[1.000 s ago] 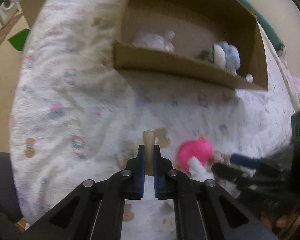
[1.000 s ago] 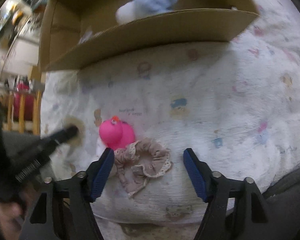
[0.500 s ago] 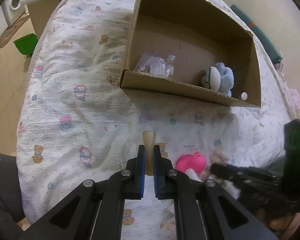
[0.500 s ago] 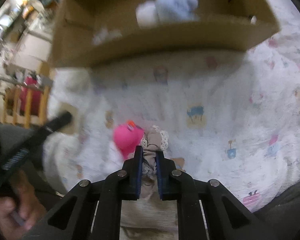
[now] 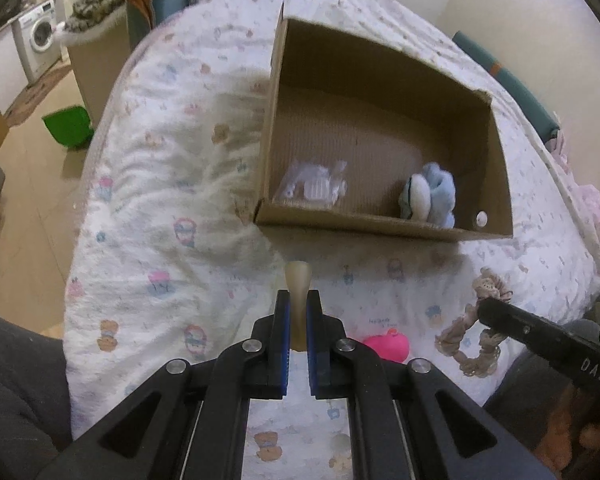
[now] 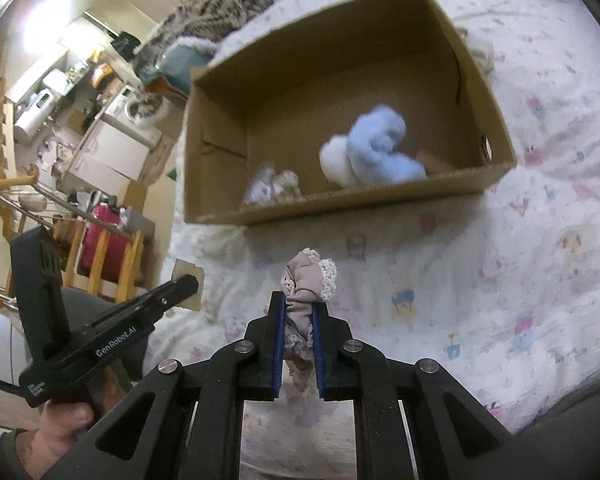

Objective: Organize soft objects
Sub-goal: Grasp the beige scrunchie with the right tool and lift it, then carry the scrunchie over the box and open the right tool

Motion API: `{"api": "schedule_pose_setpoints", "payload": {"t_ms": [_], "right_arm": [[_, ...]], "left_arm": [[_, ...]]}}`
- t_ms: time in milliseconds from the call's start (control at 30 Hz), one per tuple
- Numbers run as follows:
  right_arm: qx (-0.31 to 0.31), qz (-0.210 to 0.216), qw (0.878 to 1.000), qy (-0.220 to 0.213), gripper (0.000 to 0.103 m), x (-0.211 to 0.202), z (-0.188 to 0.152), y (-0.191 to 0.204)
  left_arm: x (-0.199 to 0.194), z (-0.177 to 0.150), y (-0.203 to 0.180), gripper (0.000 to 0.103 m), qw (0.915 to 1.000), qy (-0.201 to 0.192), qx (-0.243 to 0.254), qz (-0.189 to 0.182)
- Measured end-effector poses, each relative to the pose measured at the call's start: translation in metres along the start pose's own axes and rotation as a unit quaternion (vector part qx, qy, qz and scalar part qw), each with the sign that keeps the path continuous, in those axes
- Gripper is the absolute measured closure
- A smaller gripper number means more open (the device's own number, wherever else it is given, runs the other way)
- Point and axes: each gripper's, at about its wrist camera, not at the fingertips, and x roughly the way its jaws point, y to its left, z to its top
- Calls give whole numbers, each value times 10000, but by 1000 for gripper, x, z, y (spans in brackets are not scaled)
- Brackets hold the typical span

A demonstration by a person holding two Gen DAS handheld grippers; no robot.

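My left gripper (image 5: 297,306) is shut on a small beige soft piece (image 5: 298,280), held above the patterned bedspread. My right gripper (image 6: 299,308) is shut on a beige lace-trimmed scrunchie (image 6: 310,280), lifted off the bed; it also shows hanging at the right of the left wrist view (image 5: 470,344). A pink toy (image 5: 388,346) lies on the bed between the grippers. The open cardboard box (image 5: 380,224) ahead holds a blue and white plush (image 5: 432,196) and a clear plastic packet (image 5: 316,186). The box (image 6: 340,200) and plush (image 6: 376,152) also show in the right wrist view.
The bed (image 5: 160,208) drops off at the left to a wooden floor with a green bin (image 5: 68,128). A washing machine (image 5: 40,40) stands far left. A fur blanket (image 6: 216,8) lies behind the box. The left gripper's body (image 6: 100,332) is at the right view's lower left.
My right gripper has shut on the scrunchie and lifted it off the bed, away from the pink toy. Both grippers have risen and the box looks further below.
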Motion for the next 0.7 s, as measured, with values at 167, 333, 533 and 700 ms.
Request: {"api": "schedule_pose_setpoints", "payload": {"t_ms": [167,333,533,700], "right_arm": [[-25,74,9993,-358,89,-16,5,0],[40,11,9981,-623,89,-33,12,-4],[58,-30,9950,-998,89,-49,32,-9],[-47,-341,9925,-1169,89,-52,52,-13]], "left_arm": [[-15,3,-9,96,9988,-434,198,81],[-18,6,-21,96,9979,-298,568,67],[-24,30,-27,96,9977,-367,575,-25],[-29,58,-40,96,9952,-630,749,-43]]}}
